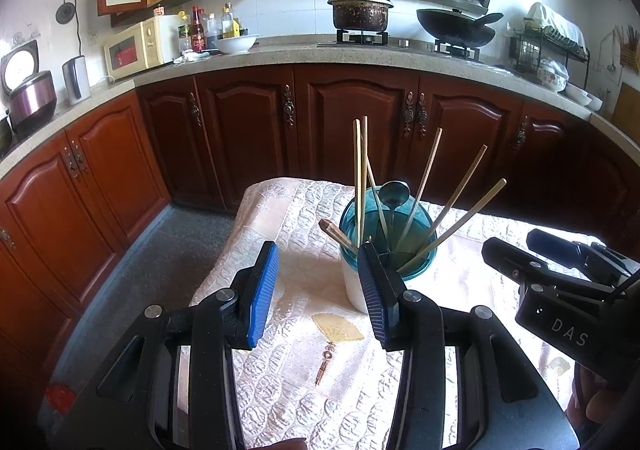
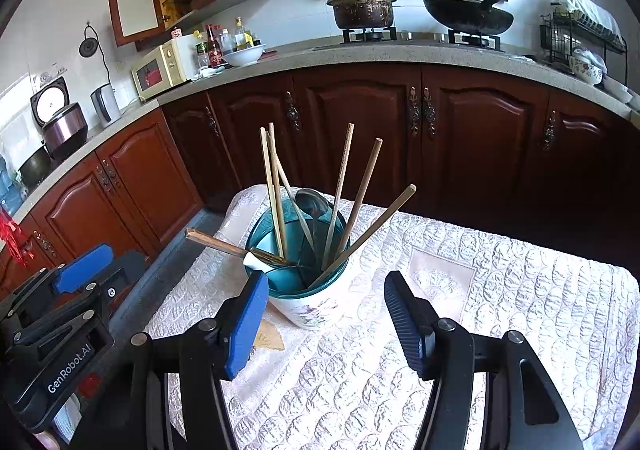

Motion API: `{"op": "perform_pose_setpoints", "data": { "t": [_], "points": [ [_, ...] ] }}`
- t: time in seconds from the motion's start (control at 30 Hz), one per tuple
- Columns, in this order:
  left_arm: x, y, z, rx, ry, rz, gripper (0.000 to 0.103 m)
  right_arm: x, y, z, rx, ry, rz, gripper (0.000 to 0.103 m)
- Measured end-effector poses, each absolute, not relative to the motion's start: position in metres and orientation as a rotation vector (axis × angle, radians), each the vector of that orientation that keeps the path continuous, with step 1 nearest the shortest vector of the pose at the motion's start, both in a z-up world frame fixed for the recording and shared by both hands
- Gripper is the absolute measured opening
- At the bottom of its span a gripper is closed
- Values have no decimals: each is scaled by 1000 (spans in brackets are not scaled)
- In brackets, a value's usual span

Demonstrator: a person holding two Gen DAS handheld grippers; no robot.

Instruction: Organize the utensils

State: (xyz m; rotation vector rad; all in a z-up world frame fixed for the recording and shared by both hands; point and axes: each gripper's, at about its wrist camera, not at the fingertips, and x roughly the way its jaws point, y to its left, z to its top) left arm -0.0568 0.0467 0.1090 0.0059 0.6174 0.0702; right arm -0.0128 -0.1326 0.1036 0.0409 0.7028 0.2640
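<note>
In the right wrist view, going left to right: the left gripper (image 2: 86,270) shows at the lower left edge of the frame, its blue pads seen side-on, well to the left of the holder; next comes a dark-tipped chopstick (image 2: 224,246) lying almost level across the holder's left rim, its free end poking toward the left of the frame; then the utensil holder (image 2: 308,306), a white cup with a teal insert, at frame centre on the quilted tablecloth (image 2: 520,290); inside it the pale chopsticks (image 2: 276,193) stand upright or fan toward the upper right, with a metal spoon (image 2: 312,201) among them; the right gripper (image 2: 326,314) frames the holder's base, jaws spread and nothing between the pads.

In the left wrist view the left gripper (image 1: 318,290) also stands with jaws spread and empty; the holder (image 1: 356,282) sits just behind its right finger, slightly right of the gap.

The relation that matters, as I judge it: the level chopstick's long axis runs left to right, across both grippers' line of approach, and its free end points to the left gripper's side; that hand looks nearer to it; no utensil lies loose on the cloth in view.
</note>
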Motion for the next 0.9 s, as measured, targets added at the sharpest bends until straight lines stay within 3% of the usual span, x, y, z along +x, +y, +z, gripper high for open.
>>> {"op": "perform_pose_setpoints", "data": {
  "t": [0.9],
  "points": [
    [-51,49,102,3,631,74,40,-5,-127,93,30,739,266,59]
  ]
}}
